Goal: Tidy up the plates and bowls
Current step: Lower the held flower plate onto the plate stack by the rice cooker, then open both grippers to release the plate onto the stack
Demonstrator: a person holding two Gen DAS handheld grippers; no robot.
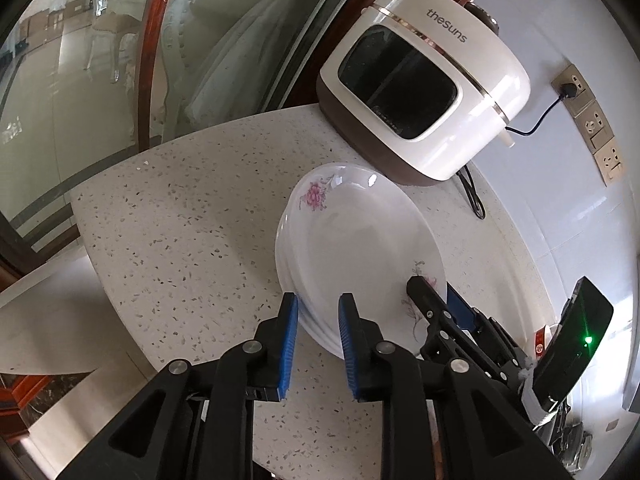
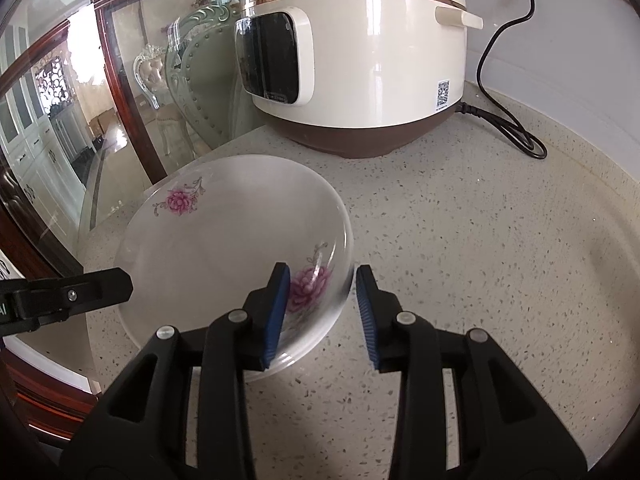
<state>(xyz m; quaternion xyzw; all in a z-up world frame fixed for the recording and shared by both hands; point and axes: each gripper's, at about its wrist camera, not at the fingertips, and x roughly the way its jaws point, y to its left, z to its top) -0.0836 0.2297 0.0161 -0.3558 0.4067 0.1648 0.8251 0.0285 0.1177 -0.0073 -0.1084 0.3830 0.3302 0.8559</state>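
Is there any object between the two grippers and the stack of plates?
Nothing visible is. The left gripper and the right gripper both have open jaws straddling the rim of the stack of plates. The rice cooker stands behind it.

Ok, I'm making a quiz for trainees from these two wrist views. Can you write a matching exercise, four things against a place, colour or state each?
Things:
1. stack of plates
2. rice cooker
3. power cord
4. gripper pads

Descriptions:
A. blue, ribbed
B. black, plugged into the wall socket
C. white with pink flowers, on the speckled counter between both open grippers
D. cream with a brown base, standing behind the plates by the glass

Pairs: 1-C, 2-D, 3-B, 4-A
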